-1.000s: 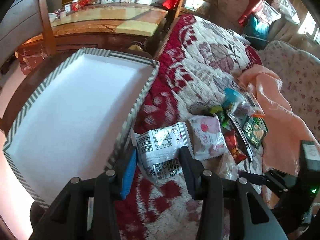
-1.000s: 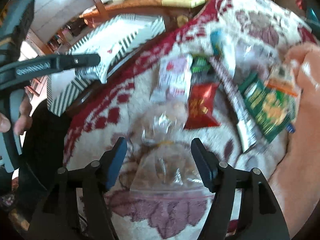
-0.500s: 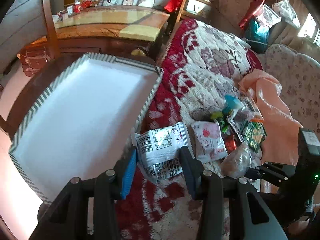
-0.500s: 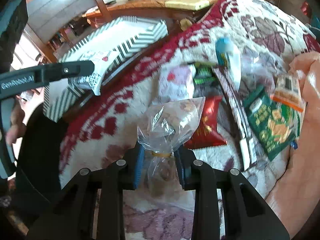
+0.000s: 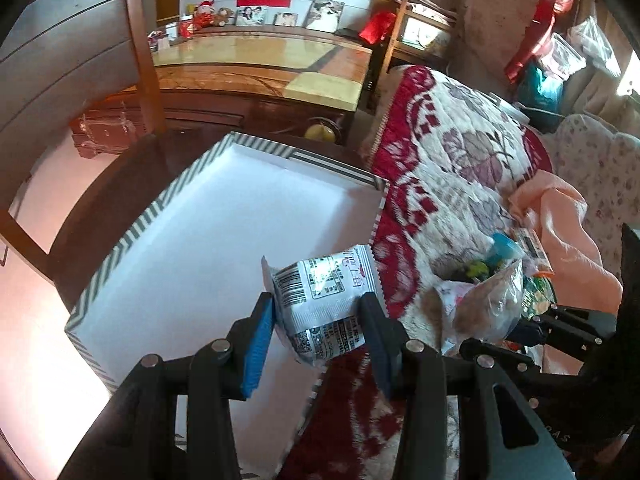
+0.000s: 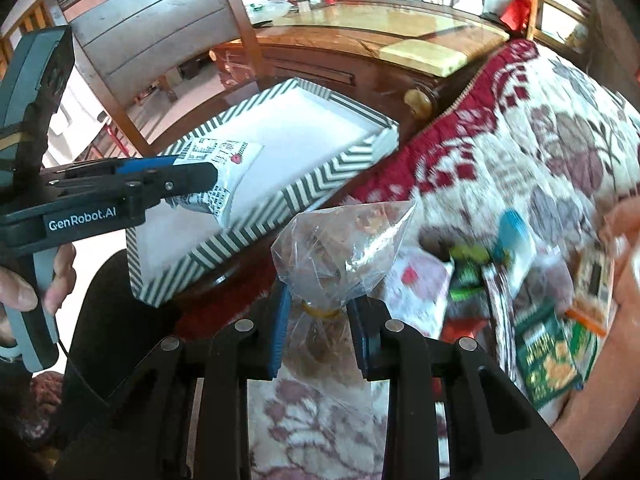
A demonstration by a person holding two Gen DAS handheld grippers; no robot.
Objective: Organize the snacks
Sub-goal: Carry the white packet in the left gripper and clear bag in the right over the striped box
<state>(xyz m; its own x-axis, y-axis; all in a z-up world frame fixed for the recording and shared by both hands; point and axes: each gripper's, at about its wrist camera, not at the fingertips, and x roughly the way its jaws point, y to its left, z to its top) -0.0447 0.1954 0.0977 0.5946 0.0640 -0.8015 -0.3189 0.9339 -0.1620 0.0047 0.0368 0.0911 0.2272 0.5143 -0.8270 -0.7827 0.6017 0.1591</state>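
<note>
My left gripper (image 5: 318,326) is shut on a white snack packet (image 5: 324,300) with a barcode and holds it over the near right corner of a white tray with a striped rim (image 5: 132,236). The same packet (image 6: 218,164) and tray (image 6: 320,184) show in the right wrist view. My right gripper (image 6: 320,320) is shut on the tied neck of a clear plastic bag of brown snacks (image 6: 340,240), lifted above the blanket; that bag (image 5: 488,308) also shows in the left wrist view. Several more snack packets (image 6: 548,356) lie on the red and white blanket (image 5: 448,152).
The tray rests on a dark wooden chair (image 5: 136,40) next to the blanket's edge. A wooden table (image 5: 256,68) with framed photos stands behind. A peach cloth (image 5: 568,224) lies right of the snack pile.
My left gripper lifted the white packet off the blanket and moved it left over the tray. My right gripper closed on the clear bag's neck and raised it toward the tray.
</note>
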